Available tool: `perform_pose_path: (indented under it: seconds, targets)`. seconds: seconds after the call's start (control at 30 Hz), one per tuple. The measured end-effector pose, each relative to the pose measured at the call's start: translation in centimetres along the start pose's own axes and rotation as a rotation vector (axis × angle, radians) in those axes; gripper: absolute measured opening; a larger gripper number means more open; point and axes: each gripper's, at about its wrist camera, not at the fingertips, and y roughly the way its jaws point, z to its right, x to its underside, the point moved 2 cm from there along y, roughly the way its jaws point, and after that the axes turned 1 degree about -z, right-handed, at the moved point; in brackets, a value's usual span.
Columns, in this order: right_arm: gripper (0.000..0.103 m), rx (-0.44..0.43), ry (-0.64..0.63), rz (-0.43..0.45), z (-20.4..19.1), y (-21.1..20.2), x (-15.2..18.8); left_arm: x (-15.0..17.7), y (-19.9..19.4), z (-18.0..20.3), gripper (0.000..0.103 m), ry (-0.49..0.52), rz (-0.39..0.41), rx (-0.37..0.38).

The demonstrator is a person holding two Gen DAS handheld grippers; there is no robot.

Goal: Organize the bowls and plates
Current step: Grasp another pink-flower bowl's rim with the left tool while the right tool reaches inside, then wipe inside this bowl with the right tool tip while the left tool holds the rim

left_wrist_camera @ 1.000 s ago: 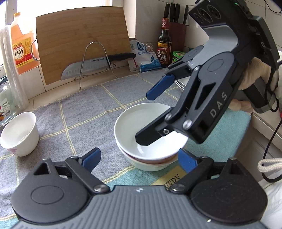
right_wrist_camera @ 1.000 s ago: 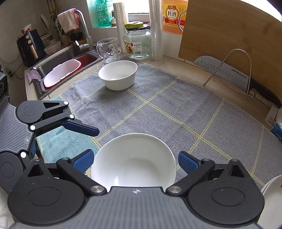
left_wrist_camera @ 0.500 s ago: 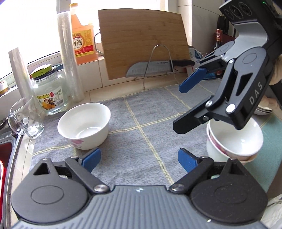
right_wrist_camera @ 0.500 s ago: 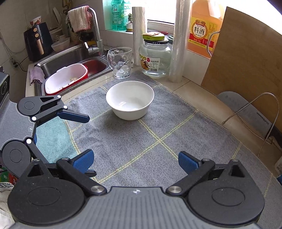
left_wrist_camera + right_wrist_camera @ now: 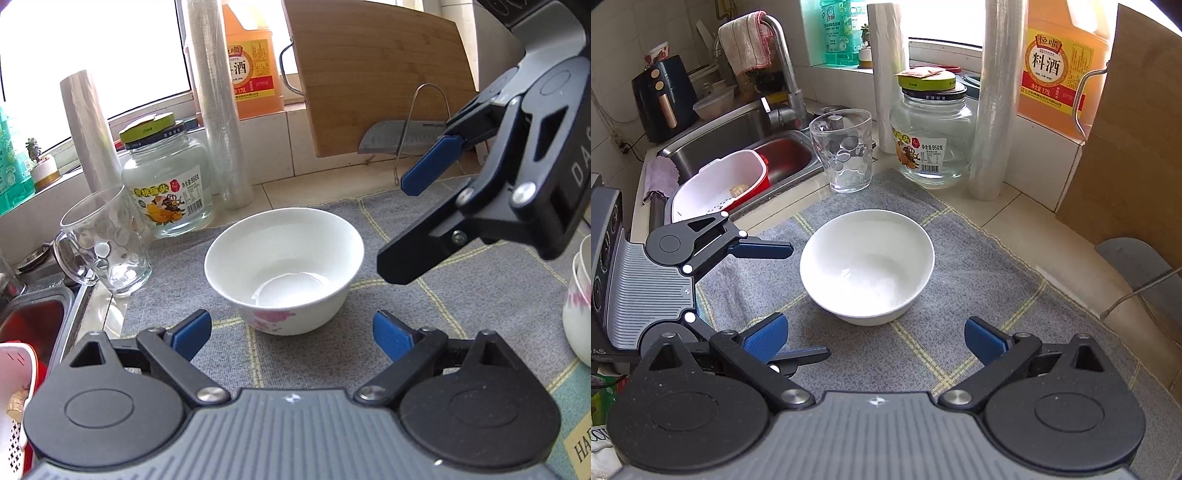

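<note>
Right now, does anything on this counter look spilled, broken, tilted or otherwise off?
Nothing stands out. The white ceramic bowl with the pink flower print sits upright and empty on the grey checked cloth, apart from the clear dimpled glass mug. Left gripper and right gripper are both open, holding nothing.

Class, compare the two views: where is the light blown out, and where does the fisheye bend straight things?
Left wrist view: the window is blown out white and the cutting board edges bow. Right wrist view: the window glares behind the bottle, and corners darken; the white bowl stays sharp.
</note>
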Motion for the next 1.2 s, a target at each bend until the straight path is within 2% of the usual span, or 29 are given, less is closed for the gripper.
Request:
perform_pose_path:
  seconds: [0.23, 0.47, 0.9, 1.2]
  targets:
    - [0.102, 0.013, -0.012, -0.028, 0.8, 3.7, -2.3, -0.3, 1.8, -0.9, 0.094, -0.025, 0.004, 0.003]
    - [0.101, -0.004, 0.017, -0.046, 2.0, 6.4, -3.3, -0.6, 2.4, -0.8, 0.094, 0.009, 0.018, 0.010]
    - [0.071, -0.083, 0.069, -0.045, 2.8, 8.0, -3.8, -1.0, 2.9, -0.9, 0.093, 0.033, 0.026, 0.016]
    - [0.071, -0.088, 0.068, -0.050, 2.4, 7.7, -3.8, -1.2, 2.7, -0.8, 0.093, 0.032, 0.014, 0.025]
